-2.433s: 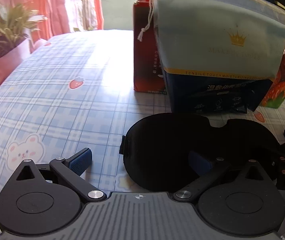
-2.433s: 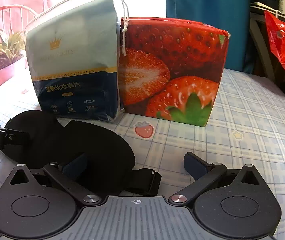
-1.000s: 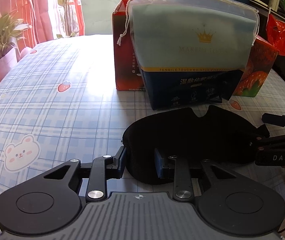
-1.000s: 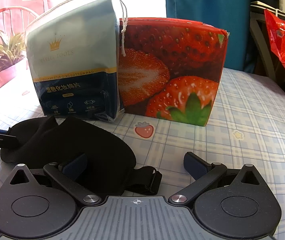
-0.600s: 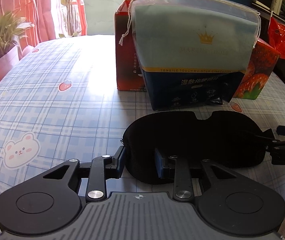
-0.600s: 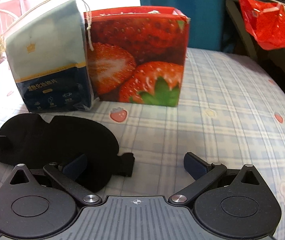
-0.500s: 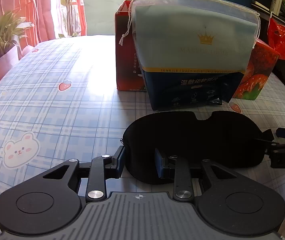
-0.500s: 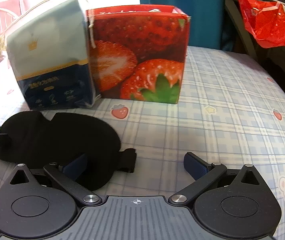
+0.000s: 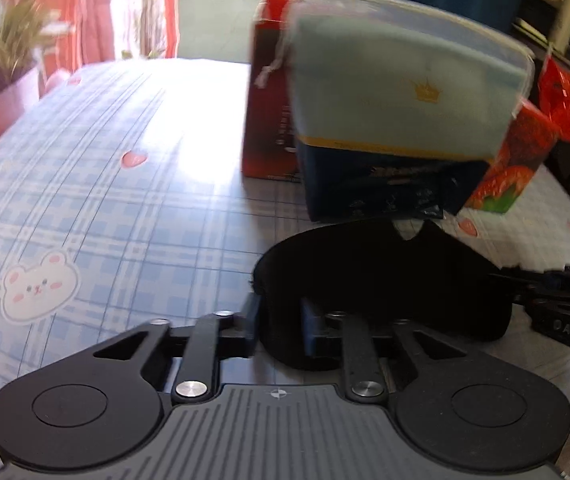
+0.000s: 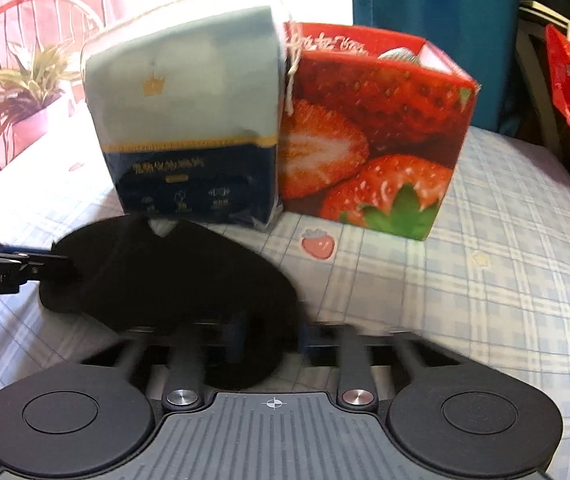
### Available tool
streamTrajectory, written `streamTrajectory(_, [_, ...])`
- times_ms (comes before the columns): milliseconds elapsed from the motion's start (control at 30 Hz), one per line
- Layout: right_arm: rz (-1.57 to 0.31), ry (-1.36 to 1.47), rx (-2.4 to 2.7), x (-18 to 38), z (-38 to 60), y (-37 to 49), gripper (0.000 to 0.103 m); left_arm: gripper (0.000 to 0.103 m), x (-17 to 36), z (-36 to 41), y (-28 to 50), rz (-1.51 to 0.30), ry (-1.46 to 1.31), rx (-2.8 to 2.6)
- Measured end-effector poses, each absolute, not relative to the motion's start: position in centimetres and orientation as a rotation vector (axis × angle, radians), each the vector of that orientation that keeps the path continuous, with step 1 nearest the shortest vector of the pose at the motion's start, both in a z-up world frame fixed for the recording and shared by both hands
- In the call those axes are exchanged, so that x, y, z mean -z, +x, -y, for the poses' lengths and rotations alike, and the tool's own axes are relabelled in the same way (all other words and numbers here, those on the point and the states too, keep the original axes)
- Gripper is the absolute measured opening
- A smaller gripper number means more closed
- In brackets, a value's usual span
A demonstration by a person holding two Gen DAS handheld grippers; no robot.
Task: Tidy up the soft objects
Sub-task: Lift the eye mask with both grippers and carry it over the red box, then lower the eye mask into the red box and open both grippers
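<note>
Left wrist view: the black eye mask (image 9: 381,276) lies mid-table on the blue plaid tablecloth (image 9: 105,208), just in front of the cotton-pad bag (image 9: 397,120). The left gripper (image 9: 279,326) has just squeezed in and pinches the mask's left end. At the other end, the right gripper (image 10: 267,334) has just snapped closed on the mask too. Behind the bag stands the strawberry box (image 10: 377,140), touching it, toward the table's far edge.

Bright window backlight, motion blur, fisheye bending
</note>
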State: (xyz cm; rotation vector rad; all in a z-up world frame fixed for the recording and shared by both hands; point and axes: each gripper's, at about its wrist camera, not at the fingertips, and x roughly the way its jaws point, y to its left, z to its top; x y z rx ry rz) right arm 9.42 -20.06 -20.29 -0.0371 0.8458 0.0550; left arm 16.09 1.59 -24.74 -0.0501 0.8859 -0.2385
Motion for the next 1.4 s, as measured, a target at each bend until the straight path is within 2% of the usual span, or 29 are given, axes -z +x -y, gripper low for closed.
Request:
streamTrajectory(33, [-0.838,-0.026,-0.056,19.9,20.3,9.2,0.009,0.011,24.6,-2.0,16.0,-0.883,-0.060,0.228])
streamTrajectory(167, [-0.775,0.019,-0.063,18.3,21.1,8.3,0.008,0.006,23.8,-3.0,15.4,-0.841,-0.068,0.200])
streamTrajectory(567, [-0.583,-0.013,-0.171,10.5,20.0,7.4,0.007,0.006,16.7,-5.2,13.7,-0.607,-0.057,0.188])
streamTrajectory(733, [-0.473,-0.019,-0.217,6.3,19.6,8.5,0.007,0.006,11.9,-4.9,13.5,-0.488,0.002,0.193])
streamTrajectory(1033, [-0.382,-0.144,-0.185,-0.2,19.7,14.8,0.007,0.005,7.0,-2.0,20.1,-0.388,-0.049,0.232])
streamTrajectory(1200, [-0.439,-0.114,-0.099,0.5,22.1,19.3,0.007,0.005,7.5,0.6,26.3,-0.456,-0.055,0.286])
streamTrajectory(1400, [-0.546,-0.116,-0.039,5.9,23.3,24.8,0.007,0.005,11.4,3.6,32.5,-0.591,0.016,0.298])
